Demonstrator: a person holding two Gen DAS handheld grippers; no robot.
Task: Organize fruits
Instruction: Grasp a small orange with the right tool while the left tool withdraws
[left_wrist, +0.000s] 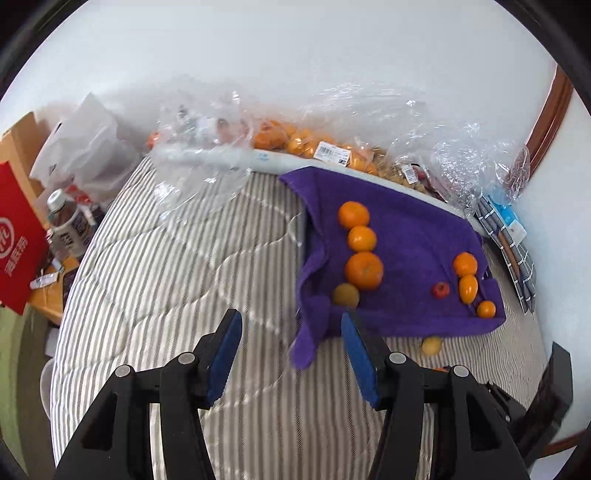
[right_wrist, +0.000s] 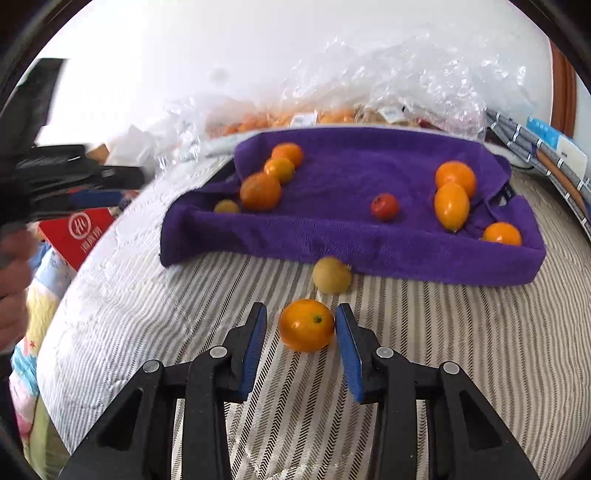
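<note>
The left tongs (left_wrist: 291, 350) hang released over the striped bed (left_wrist: 166, 295), nothing between the pads, near the purple towel (left_wrist: 406, 236) where small oranges (left_wrist: 364, 269) sit in a row. Only this view shows the bagged fruit (left_wrist: 295, 142) by the wall.

The right tongs (right_wrist: 301, 347) bracket a loose orange (right_wrist: 306, 325) on the bed; the right pad seems to touch, the left stands clear, so no grip yet. It looks light, firm, prone to rolling; take it across its widest part. Only this view shows that orange clearly, beside a yellowish fruit (right_wrist: 331, 275).
</note>
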